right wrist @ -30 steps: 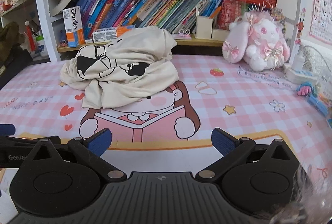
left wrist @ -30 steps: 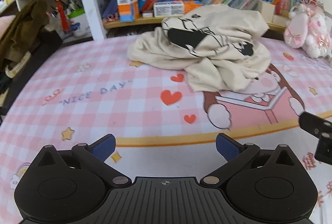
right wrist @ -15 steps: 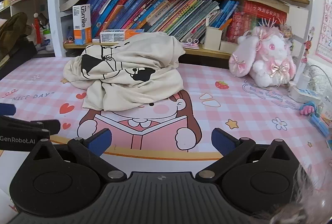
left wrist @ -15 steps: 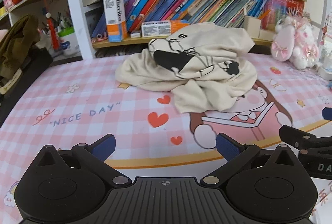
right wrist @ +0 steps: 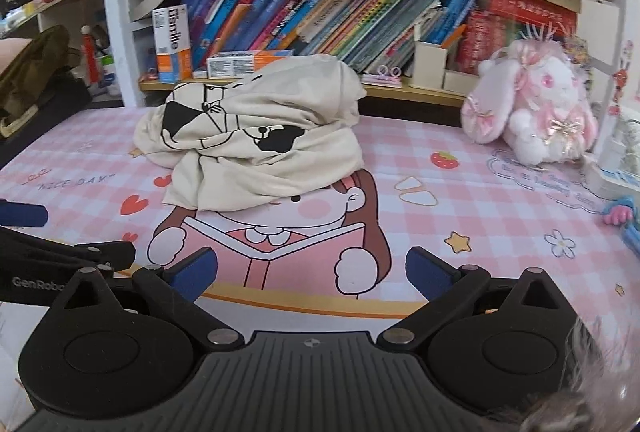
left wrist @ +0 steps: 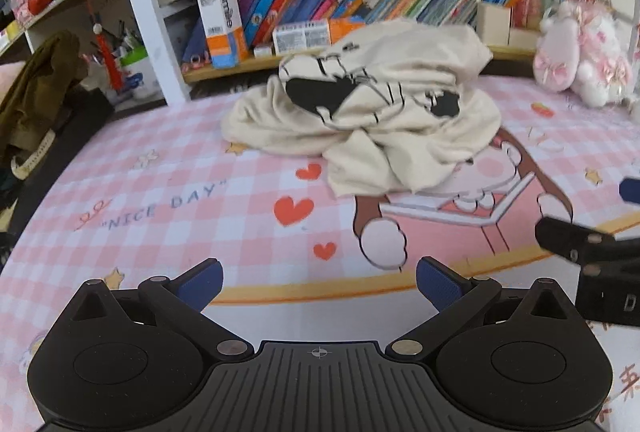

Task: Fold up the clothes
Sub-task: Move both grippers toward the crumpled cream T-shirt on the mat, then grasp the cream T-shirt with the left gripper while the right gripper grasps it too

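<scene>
Crumpled cream shirt [right wrist: 256,144] lying far on the pink counter [right wrist: 460,200], both left gripper [left wrist: 318,286] and right gripper [right wrist: 311,274] near, jaws spread, holding nothing.

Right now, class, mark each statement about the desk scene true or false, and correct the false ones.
1. The cream T-shirt lies neatly folded. False: it sits in a crumpled heap.
2. Both grippers are open and empty. True: the left gripper and right gripper hold nothing.
3. The plush rabbit lies on top of the T-shirt. False: it sits apart, to the right.
4. The T-shirt rests on a pink checked mat. True.
5. The bookshelf holds only toys. False: mostly books.
</scene>
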{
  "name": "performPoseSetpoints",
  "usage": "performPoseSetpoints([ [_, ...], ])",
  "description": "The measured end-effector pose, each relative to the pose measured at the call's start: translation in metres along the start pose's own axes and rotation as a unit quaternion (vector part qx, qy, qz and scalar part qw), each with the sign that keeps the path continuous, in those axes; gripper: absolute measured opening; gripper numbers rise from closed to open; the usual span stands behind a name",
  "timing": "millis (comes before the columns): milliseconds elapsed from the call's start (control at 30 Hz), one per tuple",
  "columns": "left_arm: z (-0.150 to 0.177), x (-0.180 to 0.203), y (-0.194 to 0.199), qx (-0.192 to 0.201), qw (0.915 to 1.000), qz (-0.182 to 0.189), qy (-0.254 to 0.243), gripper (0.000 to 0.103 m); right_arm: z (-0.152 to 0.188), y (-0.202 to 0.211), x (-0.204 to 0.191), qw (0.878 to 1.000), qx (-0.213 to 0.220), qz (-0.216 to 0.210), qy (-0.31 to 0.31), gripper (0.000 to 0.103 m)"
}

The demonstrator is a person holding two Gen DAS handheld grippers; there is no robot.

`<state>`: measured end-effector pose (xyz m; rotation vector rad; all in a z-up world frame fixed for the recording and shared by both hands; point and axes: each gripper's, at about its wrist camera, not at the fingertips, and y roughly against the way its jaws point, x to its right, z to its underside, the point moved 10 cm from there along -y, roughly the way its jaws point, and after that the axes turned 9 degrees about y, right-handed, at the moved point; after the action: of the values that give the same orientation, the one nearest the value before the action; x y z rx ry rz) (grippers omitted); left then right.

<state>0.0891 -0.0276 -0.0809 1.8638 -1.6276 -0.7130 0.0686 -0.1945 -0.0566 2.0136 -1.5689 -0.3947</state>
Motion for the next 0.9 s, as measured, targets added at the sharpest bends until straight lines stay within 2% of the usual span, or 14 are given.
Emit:
performPoseSetpoints([
  [267,0.015,0.006,0.0,-0.041,0.9983,0.002,0.042,0.102,0.003,-0.008,0.006,1.0,-0.001,-0.024,0.014,0.102],
  [400,0.01,0.011,-0.001,-0.033,0.9985,-0.009,0.042,0.102,0.003,-0.012,0.012,0.999,-0.001,-0.041,0.014,0.102],
  [467,0.004,0.015,-0.003,-0.023,0.999,-0.002,0.038,0.102,0.002,-0.014,0.015,0.999,0.001,-0.051,0.014,0.102],
  [567,-0.009,0.016,-0.009,-0.013,0.9985,-0.007,0.053,0.102,-0.005,-0.017,0.019,0.998,0.007,-0.066,0.018,0.102],
  [700,-0.028,0.014,-0.021,-0.005,0.9974,-0.015,0.071,0.095,-0.012,-0.023,0.021,0.996,0.009,-0.085,0.034,0.1],
  [733,-0.032,0.016,-0.024,-0.001,0.9976,-0.014,0.068,0.095,-0.014,-0.024,0.022,0.996,0.007,-0.087,0.035,0.099],
  [800,-0.042,0.022,-0.03,0.011,0.9984,-0.017,0.054,0.095,-0.015,-0.029,0.023,0.995,0.0,-0.096,0.035,0.089],
  [900,-0.048,0.039,-0.045,0.016,0.9995,-0.016,0.021,0.095,-0.012,-0.036,0.026,0.995,-0.016,-0.09,0.036,0.086],
])
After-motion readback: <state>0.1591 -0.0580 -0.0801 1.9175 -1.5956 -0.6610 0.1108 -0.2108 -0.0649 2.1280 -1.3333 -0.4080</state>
